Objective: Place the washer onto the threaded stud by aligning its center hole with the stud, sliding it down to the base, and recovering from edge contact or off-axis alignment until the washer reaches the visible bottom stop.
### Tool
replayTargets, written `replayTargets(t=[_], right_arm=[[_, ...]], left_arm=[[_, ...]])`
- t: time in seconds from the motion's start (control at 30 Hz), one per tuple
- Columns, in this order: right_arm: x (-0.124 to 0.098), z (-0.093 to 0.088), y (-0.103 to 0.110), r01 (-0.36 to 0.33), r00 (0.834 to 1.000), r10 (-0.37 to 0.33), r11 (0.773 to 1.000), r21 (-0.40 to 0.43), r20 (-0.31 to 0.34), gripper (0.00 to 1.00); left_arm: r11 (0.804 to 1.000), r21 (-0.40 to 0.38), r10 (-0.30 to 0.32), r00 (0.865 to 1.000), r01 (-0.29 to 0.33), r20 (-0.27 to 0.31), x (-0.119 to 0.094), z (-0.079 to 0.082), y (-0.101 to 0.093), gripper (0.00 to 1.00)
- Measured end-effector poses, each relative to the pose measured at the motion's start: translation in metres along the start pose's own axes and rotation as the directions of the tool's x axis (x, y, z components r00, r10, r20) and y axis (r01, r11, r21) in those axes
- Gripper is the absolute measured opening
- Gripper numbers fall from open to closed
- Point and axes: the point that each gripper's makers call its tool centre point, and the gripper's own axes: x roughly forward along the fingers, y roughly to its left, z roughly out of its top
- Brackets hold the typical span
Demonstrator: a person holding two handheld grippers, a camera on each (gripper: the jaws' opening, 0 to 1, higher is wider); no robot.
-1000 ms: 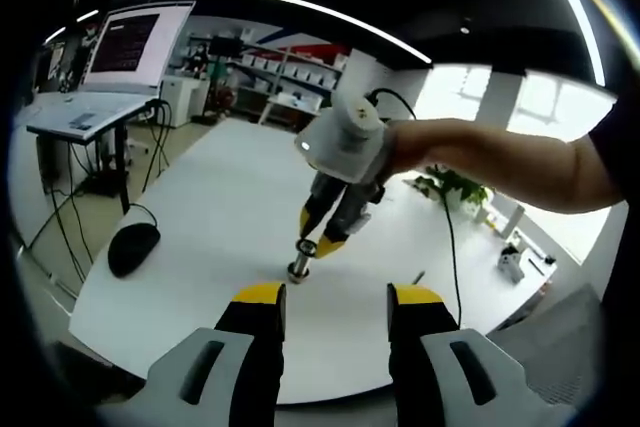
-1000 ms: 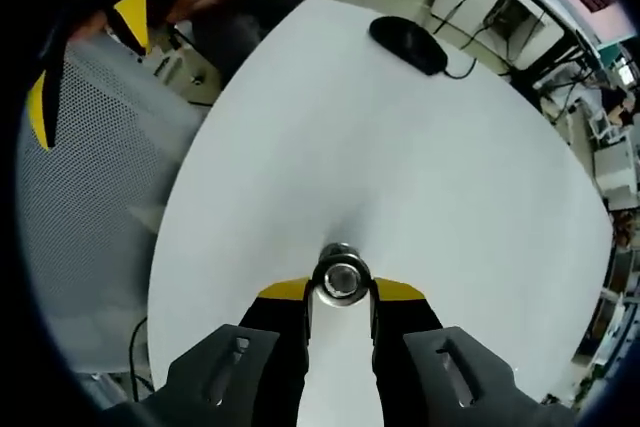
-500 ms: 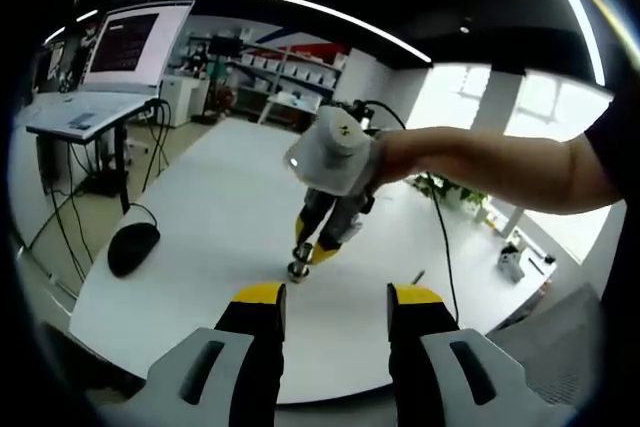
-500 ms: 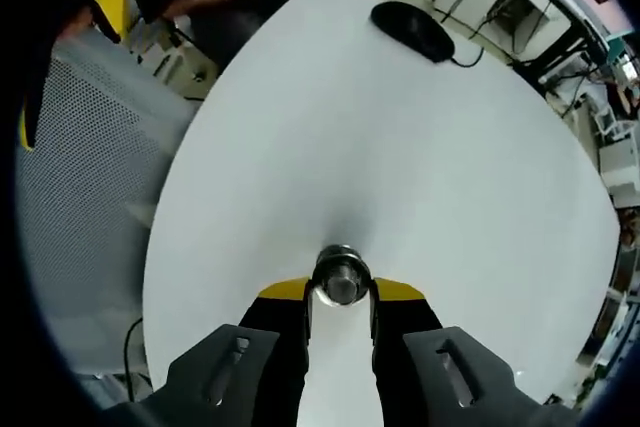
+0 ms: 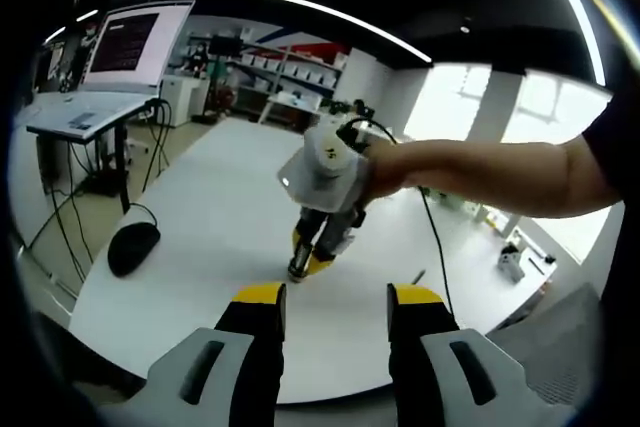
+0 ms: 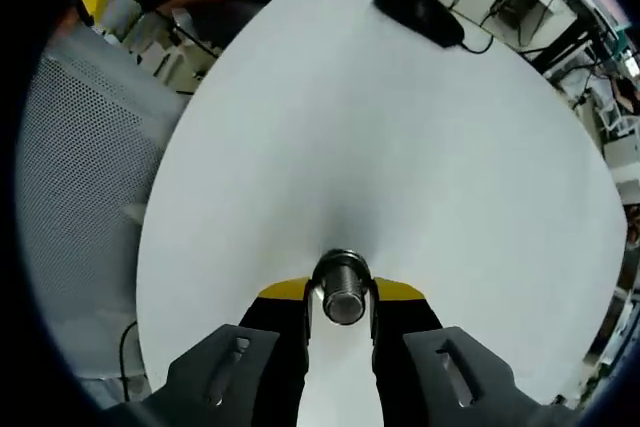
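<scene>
The right gripper (image 6: 343, 293) has its yellow-tipped jaws closed on the upright grey metal threaded stud (image 6: 343, 289) on the white table (image 6: 400, 147). The left gripper (image 5: 335, 299), jaws apart and empty, hovers near the stud.

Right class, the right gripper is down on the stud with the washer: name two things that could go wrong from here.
The threaded stud stands loose on the white table, so sideways push from the right gripper may tip it. The stud appears tilted between the jaws, so the washer may bind. The idle left gripper isn't steadying anything.

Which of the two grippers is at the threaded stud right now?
The right gripper: its yellow-tipped jaws flank the stud on the white table. The left gripper hangs back, open.
</scene>
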Motion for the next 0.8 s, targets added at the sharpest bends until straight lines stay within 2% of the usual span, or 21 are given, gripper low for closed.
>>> replayTargets(t=[0.2,0.33,0.4,0.43,0.5,0.6,0.7,0.73,0.8], right_arm=[[0.004,-0.001,0.0,0.0,1.0,0.0,1.0,0.0,0.002,0.24],[-0.004,0.004,0.001,0.03,0.997,-0.034,0.998,0.06,0.068,0.25],[-0.012,0.001,0.003,0.037,0.994,-0.046,0.995,0.088,0.098,0.3],[-0.015,0.0,0.003,0.046,0.993,-0.056,0.994,0.098,0.101,0.33],[-0.025,0.0,0.002,0.082,0.988,-0.095,0.99,0.113,0.124,0.32],[-0.047,0.005,0.004,0.114,0.964,-0.157,0.973,0.202,0.212,0.32],[-0.071,0.009,0.012,0.132,0.927,-0.221,0.949,0.288,0.303,0.32],[-0.074,0.009,0.014,0.134,0.922,-0.227,0.947,0.294,0.314,0.32],[-0.089,0.007,0.022,0.154,0.898,-0.267,0.935,0.32,0.348,0.33]], left_arm=[[1.0,0.003,0.0,1.0,0.0,0.0,0.0,0.0,0.0,0.38],[1.0,0.013,-0.007,1.0,0.007,-0.003,0.0,-0.001,-0.002,0.38],[1.0,-0.002,-0.006,1.0,0.006,0.025,-0.002,0.003,-0.001,0.39],[1.0,0.0,-0.008,1.0,0.008,0.021,-0.002,0.002,-0.002,0.39],[1.0,0.015,-0.011,1.0,0.011,0.006,-0.001,0.0,-0.003,0.38],[1.0,0.015,-0.012,1.0,0.012,0.009,-0.002,0.0,-0.004,0.38],[0.999,0.026,-0.019,1.0,0.019,0.007,-0.002,-0.001,-0.007,0.38],[0.999,0.029,-0.022,1.0,0.022,0.006,-0.002,-0.001,-0.008,0.38],[0.999,0.031,-0.025,1.0,0.025,0.009,-0.002,-0.001,-0.01,0.38]])
